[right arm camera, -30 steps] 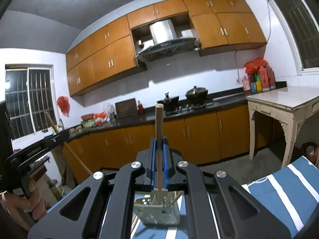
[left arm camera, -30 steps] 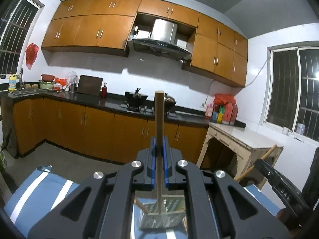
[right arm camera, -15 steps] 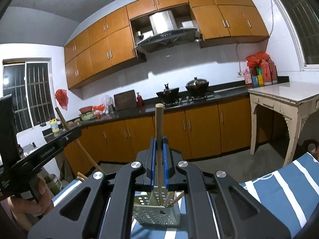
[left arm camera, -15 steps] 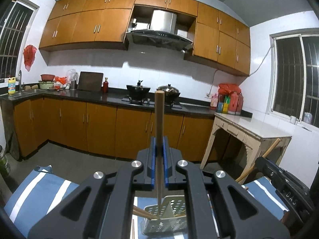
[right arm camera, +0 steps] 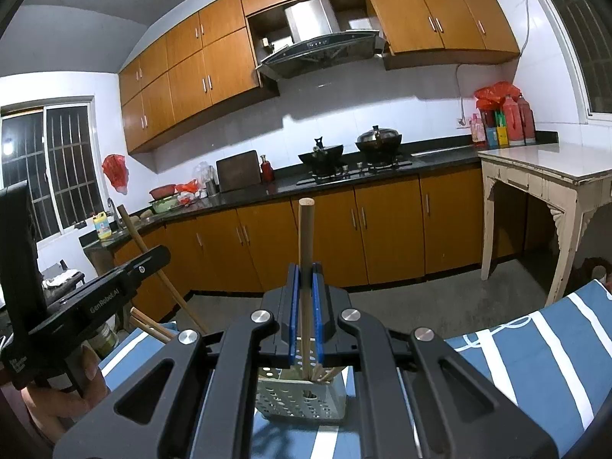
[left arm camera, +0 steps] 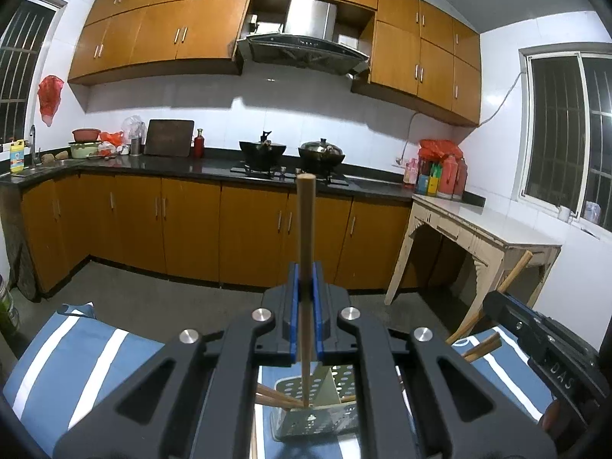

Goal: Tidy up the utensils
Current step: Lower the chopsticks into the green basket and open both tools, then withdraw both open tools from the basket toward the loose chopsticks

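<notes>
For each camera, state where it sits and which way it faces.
Left wrist: on the left gripper, facing the kitchen counter; its own fingers pinch a chopstick over the perforated holder; the other gripper shows at right.
Right wrist: on the right gripper, facing the same counter at an angle, pinching its chopstick; the other gripper and a hand at left.
Shared: holder, striped cloth, stove pots.

Both grippers are lower than a second ago. Below the left gripper (left arm camera: 305, 287), its chopstick (left arm camera: 306, 252) tip now sits inside the perforated holder (left arm camera: 310, 417). Below the right gripper (right arm camera: 305, 287), its chopstick (right arm camera: 306, 244) now reaches in among the sticks standing there.
</notes>
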The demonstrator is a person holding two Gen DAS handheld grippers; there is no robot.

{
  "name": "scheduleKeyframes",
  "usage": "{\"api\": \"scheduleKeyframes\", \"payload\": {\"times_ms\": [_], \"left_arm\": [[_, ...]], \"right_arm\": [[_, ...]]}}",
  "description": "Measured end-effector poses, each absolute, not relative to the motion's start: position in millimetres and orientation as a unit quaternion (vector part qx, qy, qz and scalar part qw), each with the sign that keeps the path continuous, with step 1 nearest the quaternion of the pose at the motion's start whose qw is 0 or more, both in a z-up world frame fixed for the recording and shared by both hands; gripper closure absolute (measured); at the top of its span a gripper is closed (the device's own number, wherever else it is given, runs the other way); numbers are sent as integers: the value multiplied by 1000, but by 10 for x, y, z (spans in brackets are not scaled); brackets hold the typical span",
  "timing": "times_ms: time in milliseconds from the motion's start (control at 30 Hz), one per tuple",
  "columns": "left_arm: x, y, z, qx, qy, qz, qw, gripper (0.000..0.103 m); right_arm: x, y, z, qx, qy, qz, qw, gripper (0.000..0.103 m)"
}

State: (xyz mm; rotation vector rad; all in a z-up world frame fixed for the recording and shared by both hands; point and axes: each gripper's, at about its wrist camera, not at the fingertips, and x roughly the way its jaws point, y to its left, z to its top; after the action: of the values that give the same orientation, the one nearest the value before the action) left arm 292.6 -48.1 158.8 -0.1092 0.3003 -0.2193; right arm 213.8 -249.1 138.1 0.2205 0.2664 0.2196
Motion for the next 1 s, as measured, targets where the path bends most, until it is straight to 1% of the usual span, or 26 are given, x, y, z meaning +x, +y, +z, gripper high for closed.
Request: {"api": "scheduleKeyframes", "payload": {"times_ms": [267,333,367,400,433,667,1000], "left_arm": [[2936,-495,1517,-48,166,-110,979,95],[2930,-494,1510,-48,168,-110,979,90],[2923,-488,1507,-47,168,-109,979,87],[2913,-479,1505,-47,169,-107,979,85],[2908,-472,1507,-48,169,-106,979,82],[2779,-375,1521,-47,170,-92,980,76],[2398,-215,1598,-42,160,-83,983,74]], "right_arm": [[2183,-2469,1372,111,145,108,977,95],[2175,-2461,1376,109,148,110,977,93],[2165,-2462,1378,108,148,109,977,88],[2161,-2474,1380,108,147,107,977,81],[2155,-2479,1384,108,146,106,978,75],[2040,-2569,1405,108,144,98,979,75],[1722,-2716,1357,113,145,80,980,75]]}}
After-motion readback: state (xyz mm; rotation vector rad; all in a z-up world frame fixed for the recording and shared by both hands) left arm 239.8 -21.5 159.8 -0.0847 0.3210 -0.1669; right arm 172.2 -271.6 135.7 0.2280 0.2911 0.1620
